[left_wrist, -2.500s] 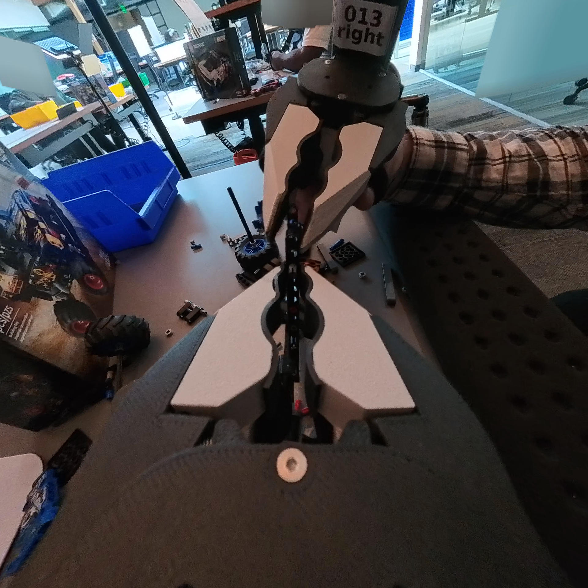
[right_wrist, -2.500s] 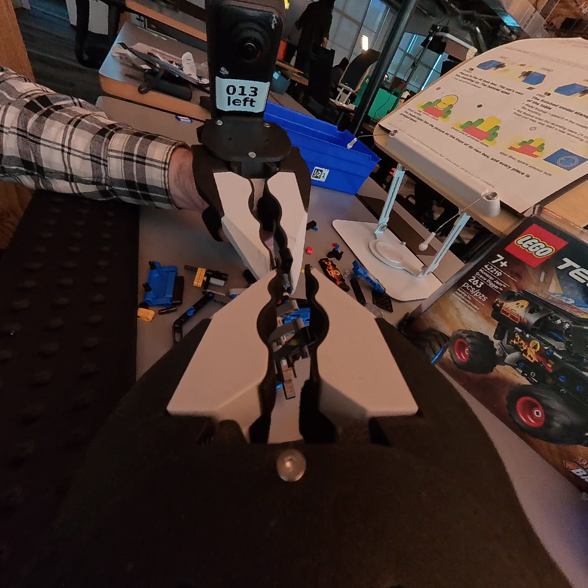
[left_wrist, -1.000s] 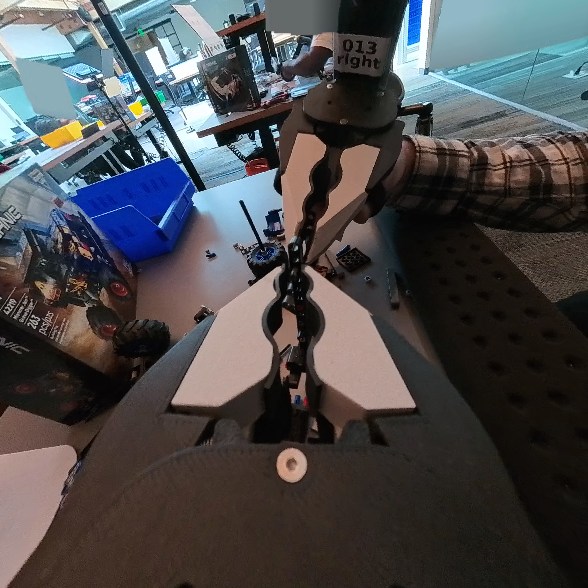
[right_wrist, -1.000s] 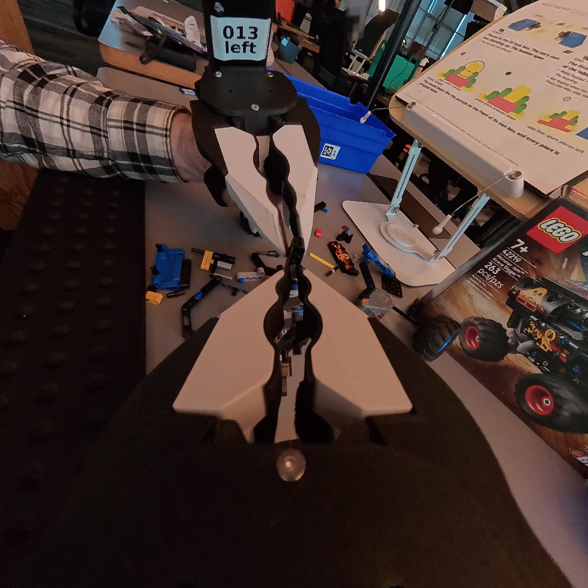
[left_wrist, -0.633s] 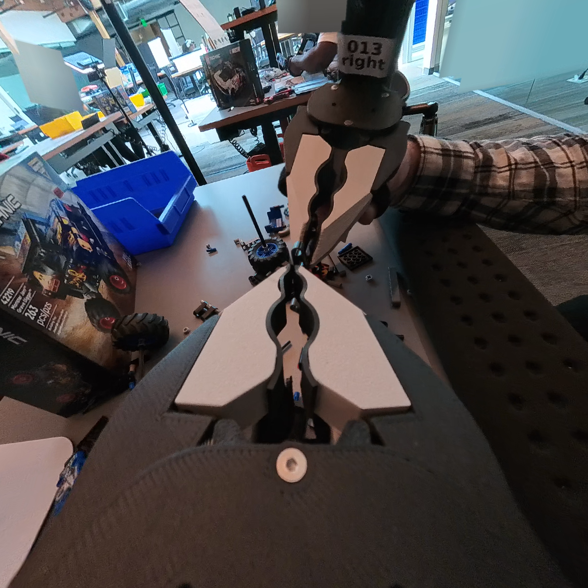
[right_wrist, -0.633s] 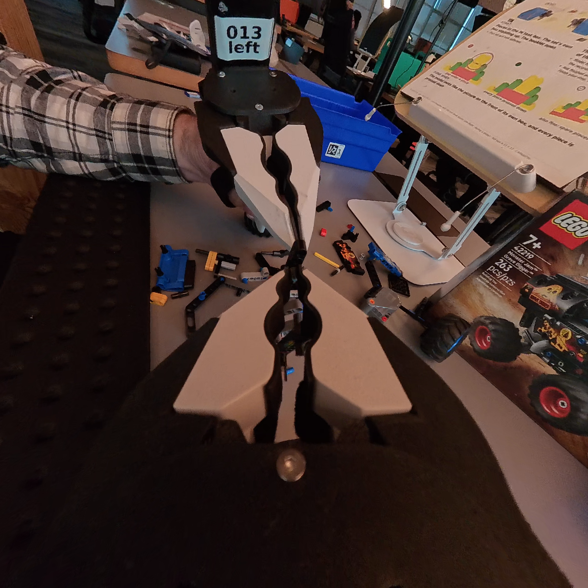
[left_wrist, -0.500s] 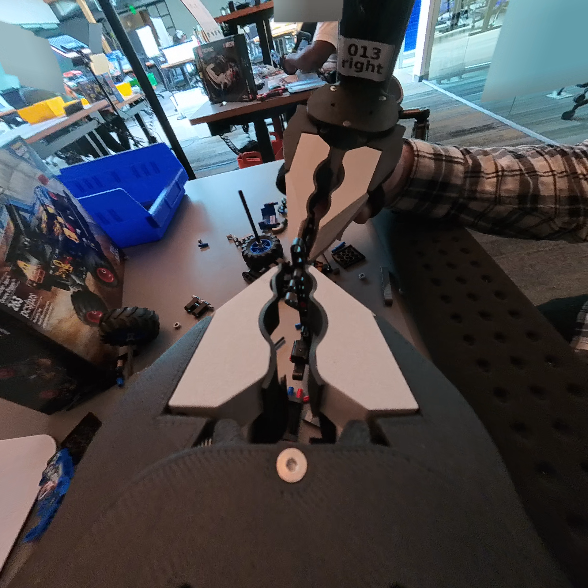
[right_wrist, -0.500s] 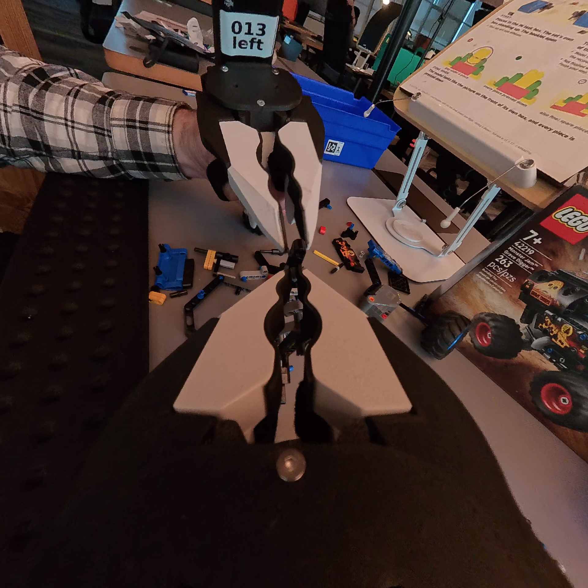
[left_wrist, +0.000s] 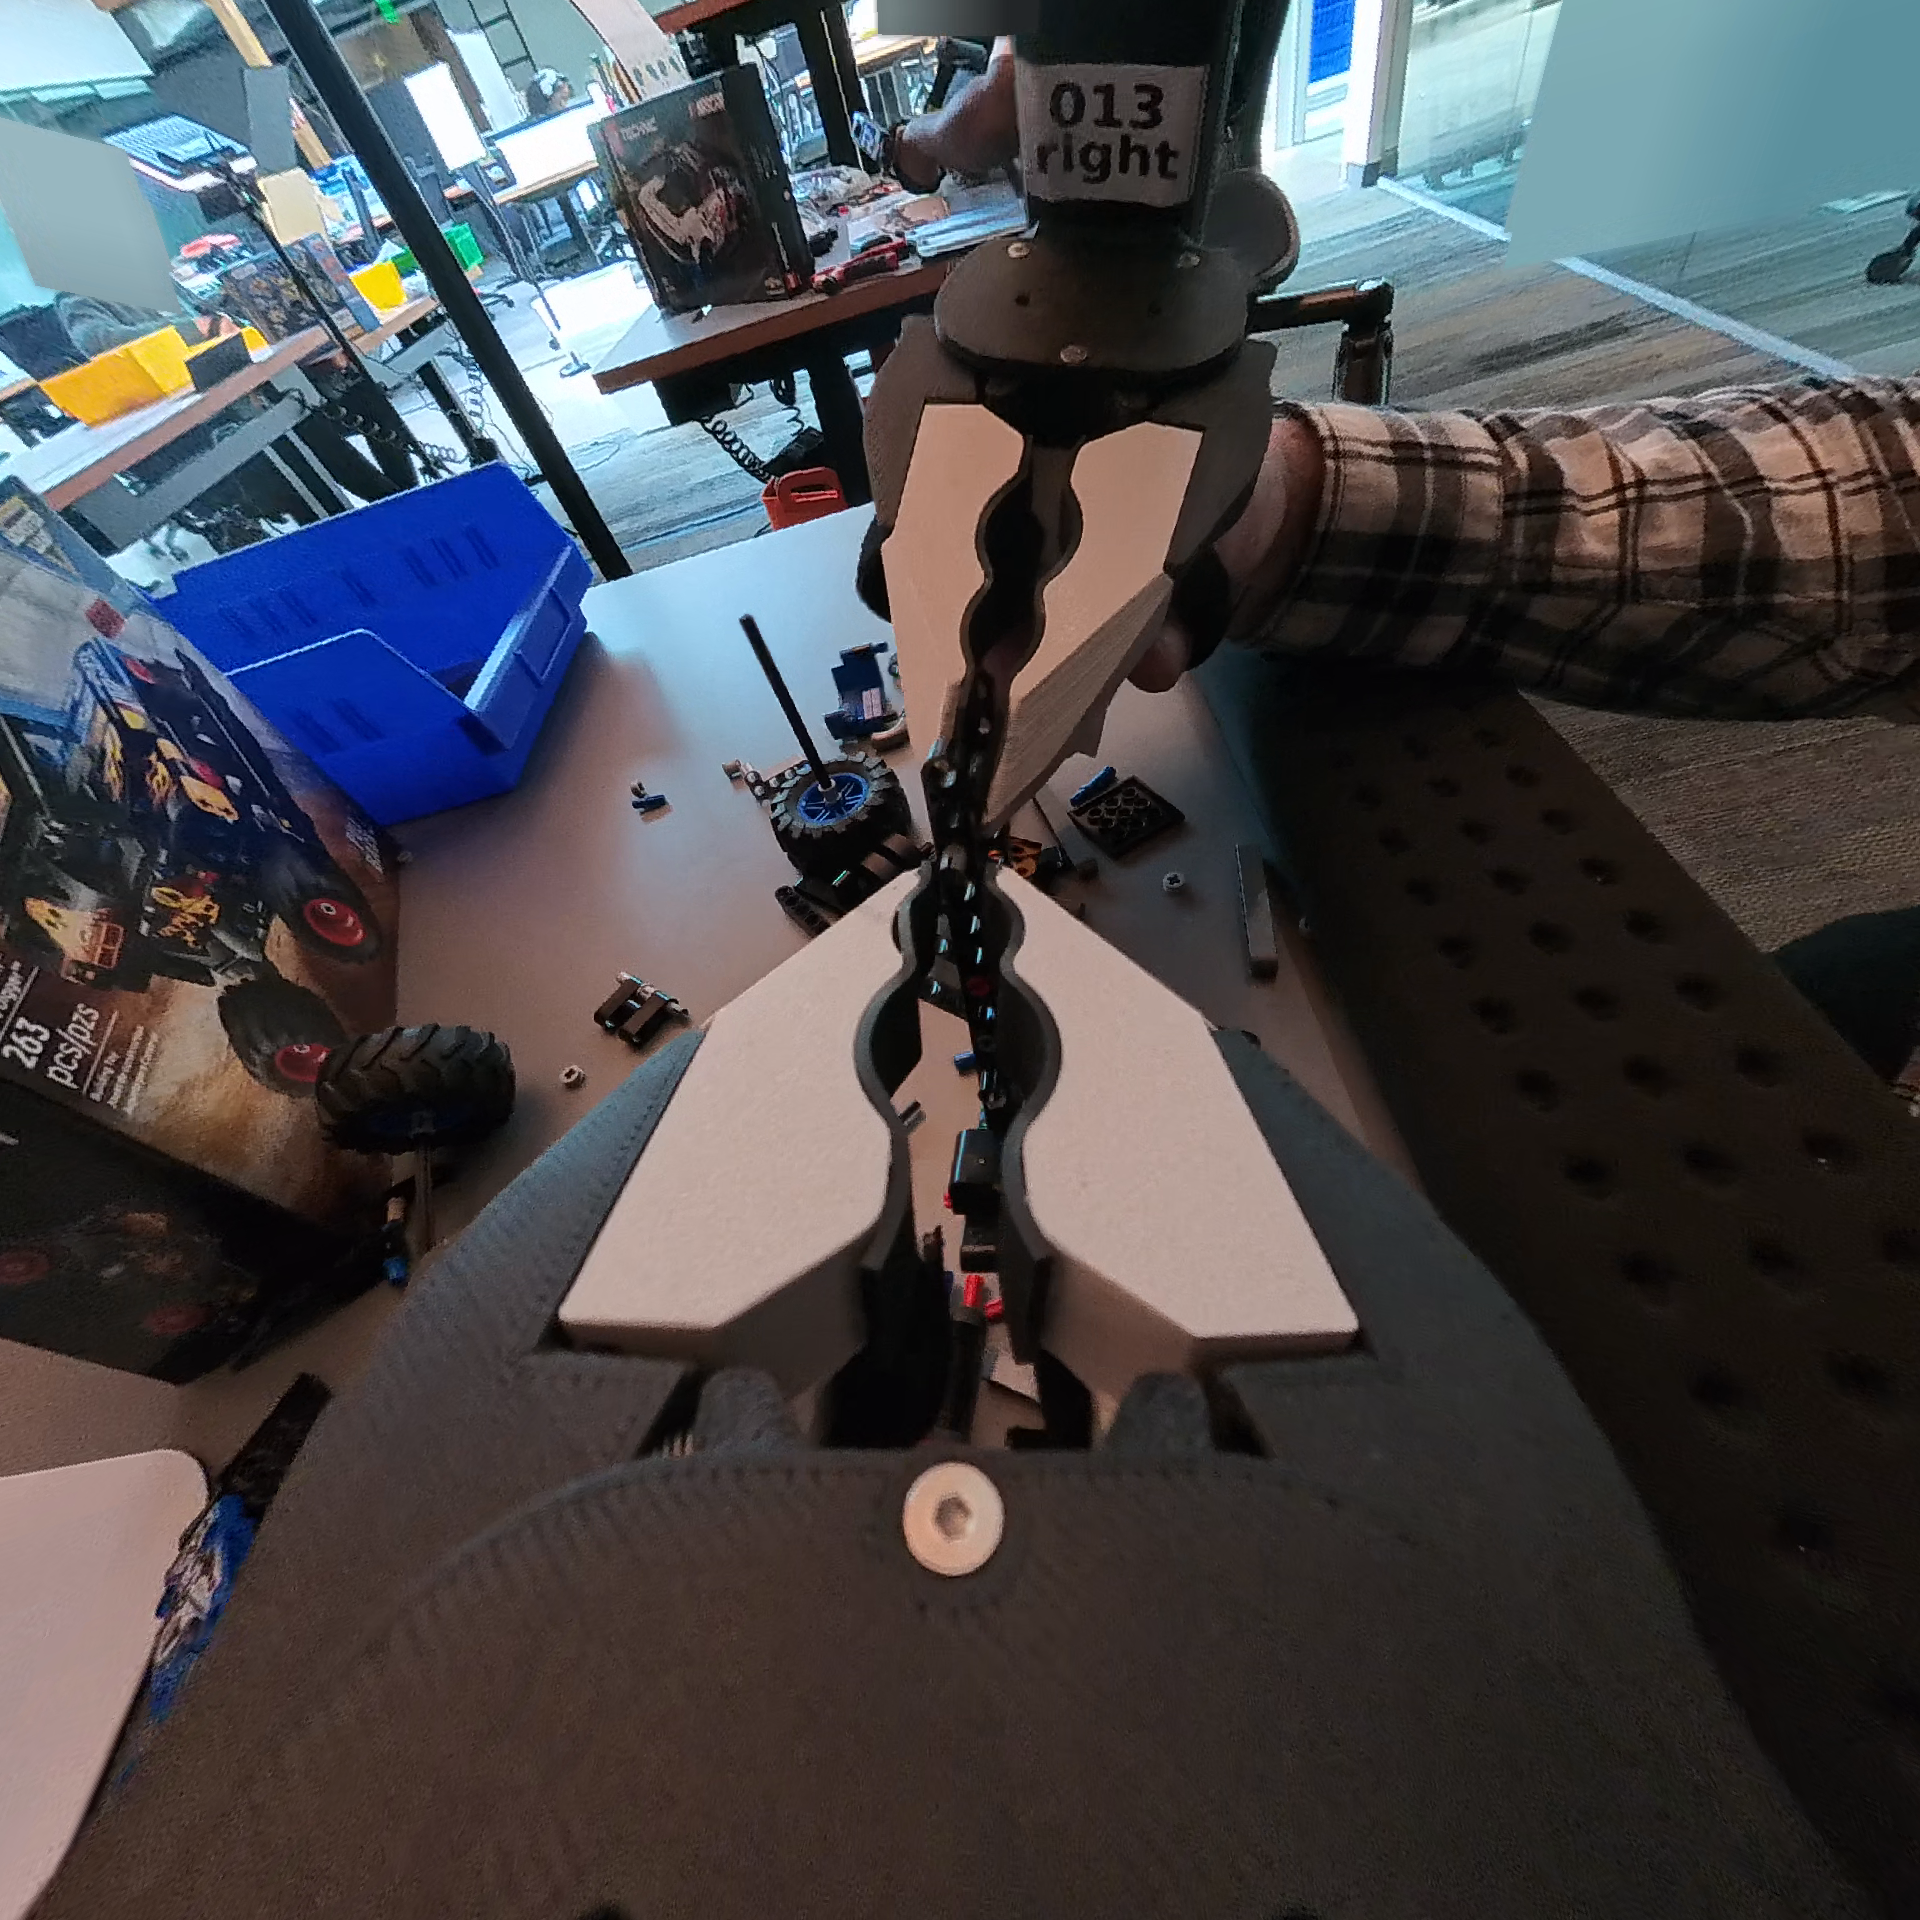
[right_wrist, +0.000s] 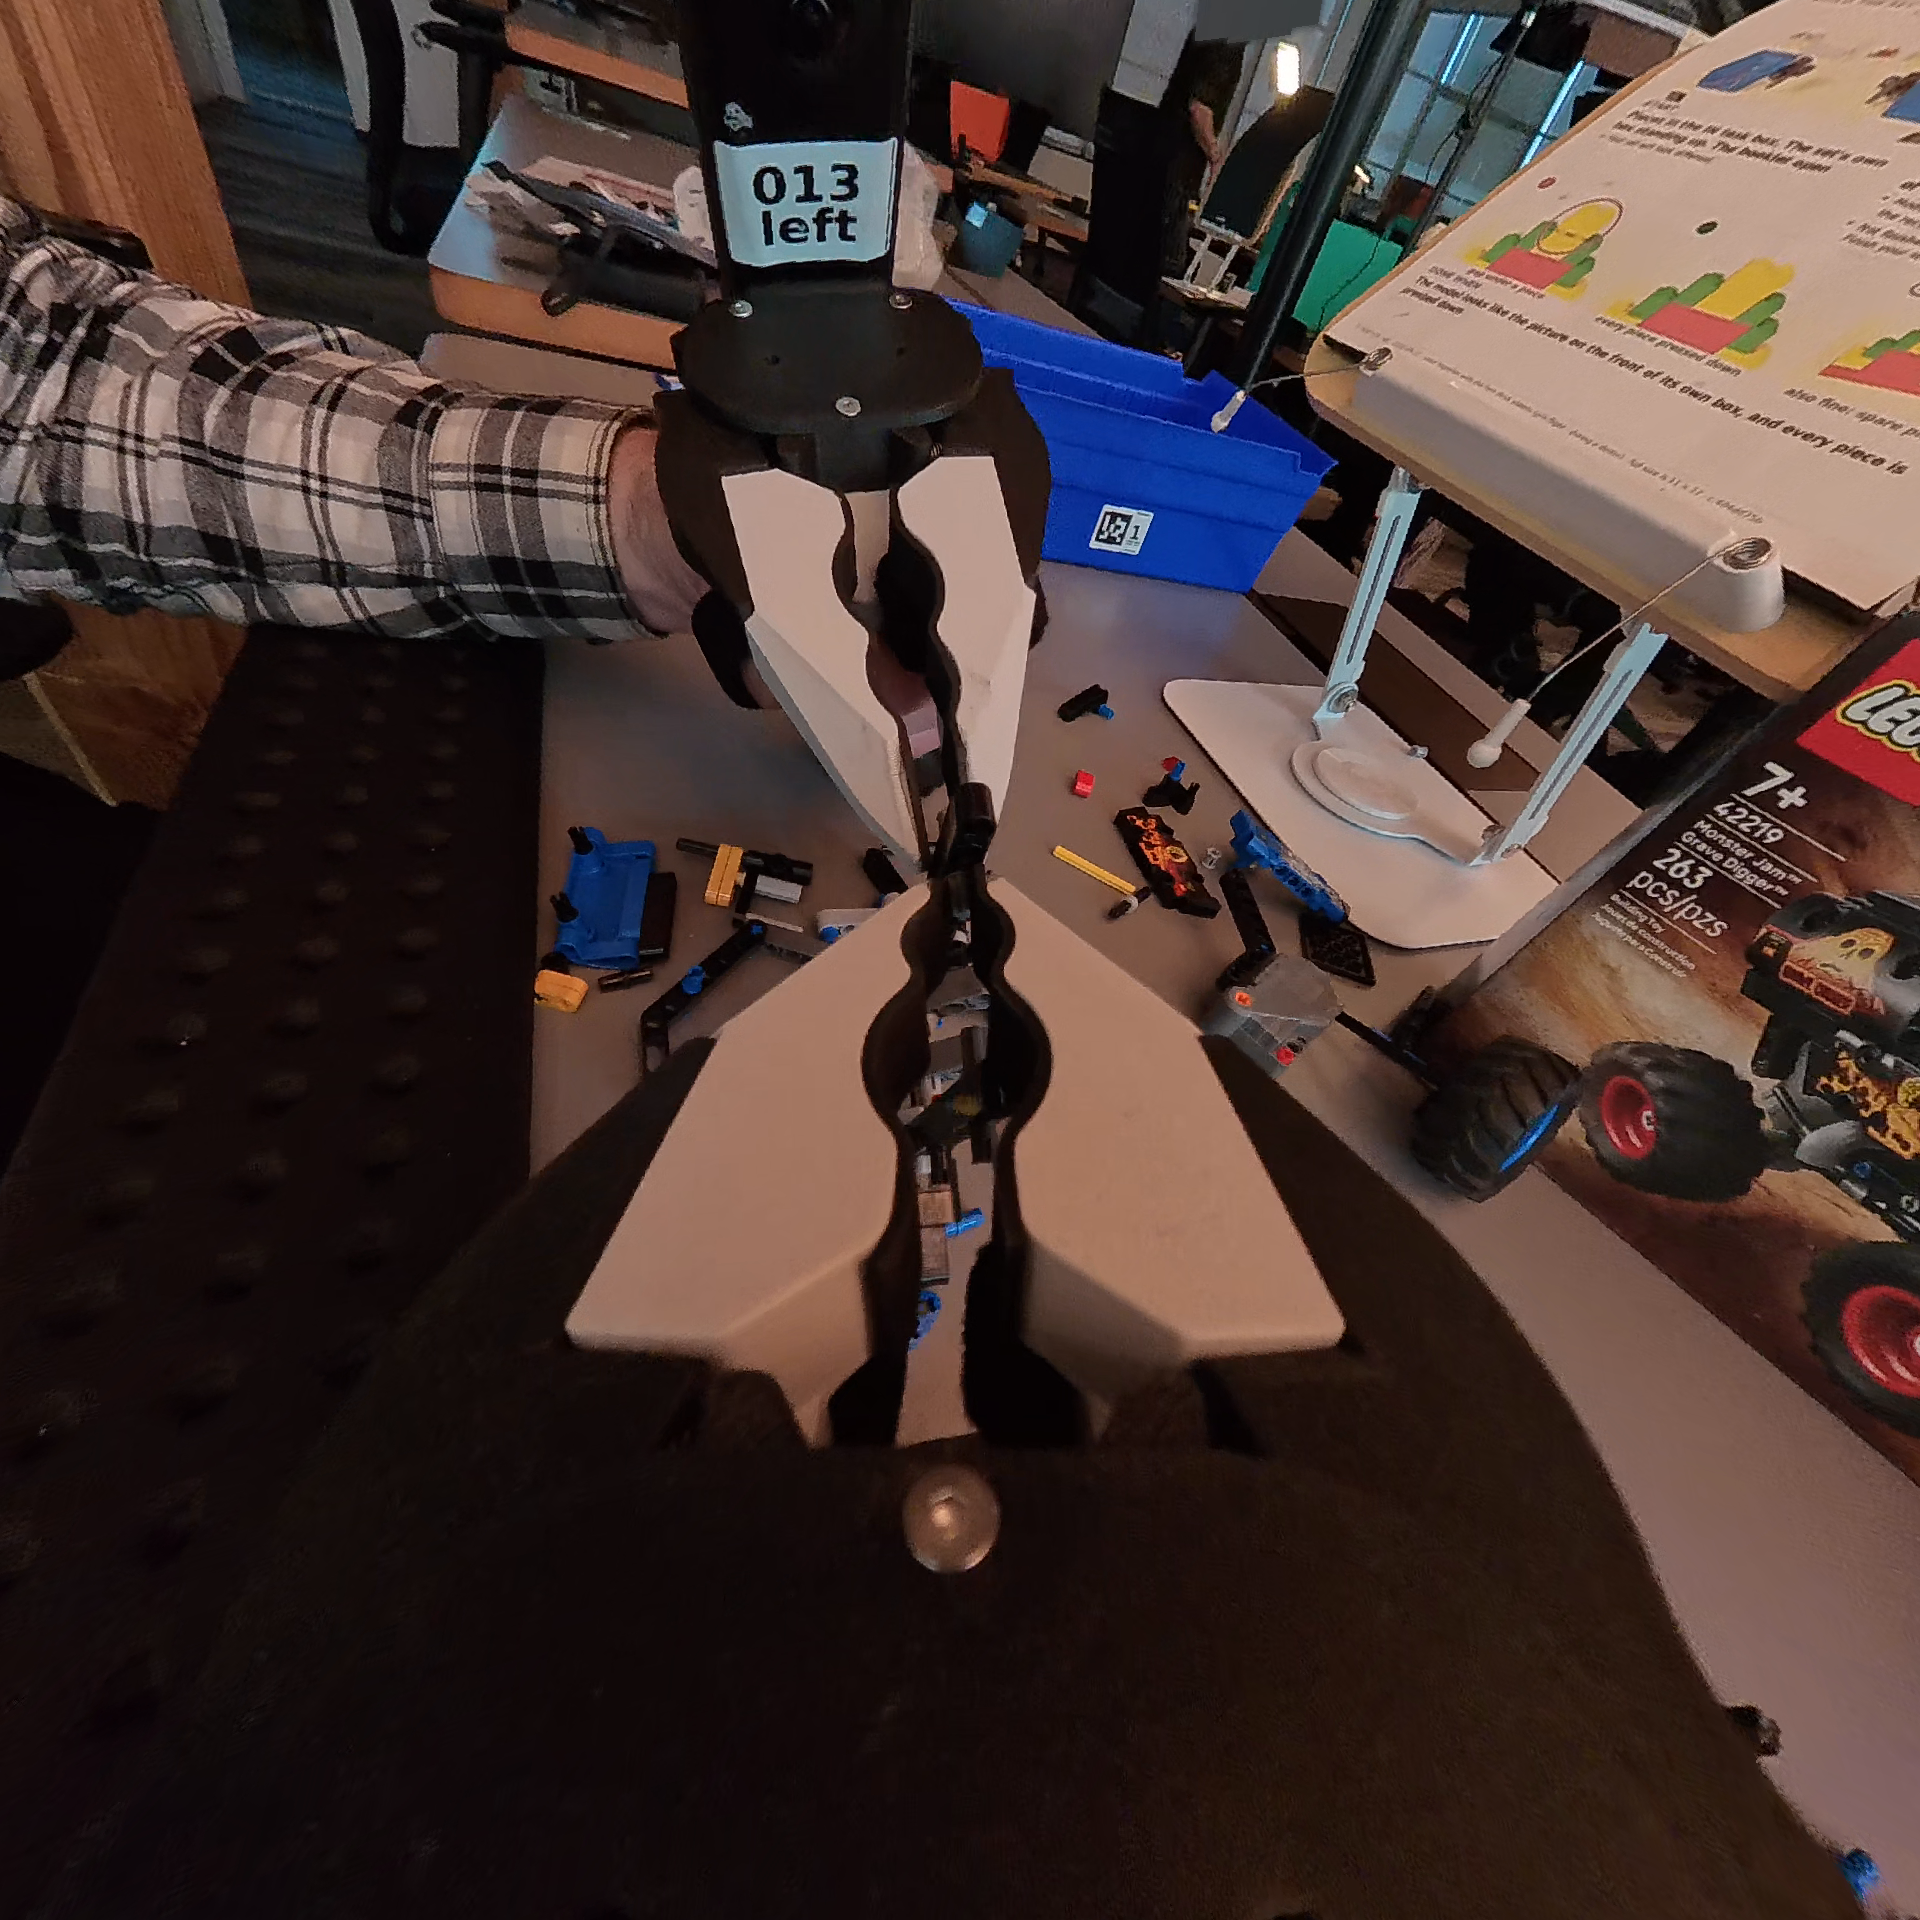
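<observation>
Black perforated plastic beam (mid-frame, above the grey table) is pinched by both the left gripper and right gripper jaws.

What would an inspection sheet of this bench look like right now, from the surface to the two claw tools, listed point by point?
Surface: grey table, with a dark studded mat along one side.
Job's things: a thin black beam assembly held off the table.
Clutter: loose toy building parts; a blue-hubbed wheel with a black axle standing up; a loose black tyre; a blue block.
Grippers: left gripper and right gripper meet tip to tip, both shut on the beam assembly.
Cables: nothing seen on the table.
Surroundings: blue bin, toy set box, white stand bearing a printed sheet, other desks behind.
</observation>
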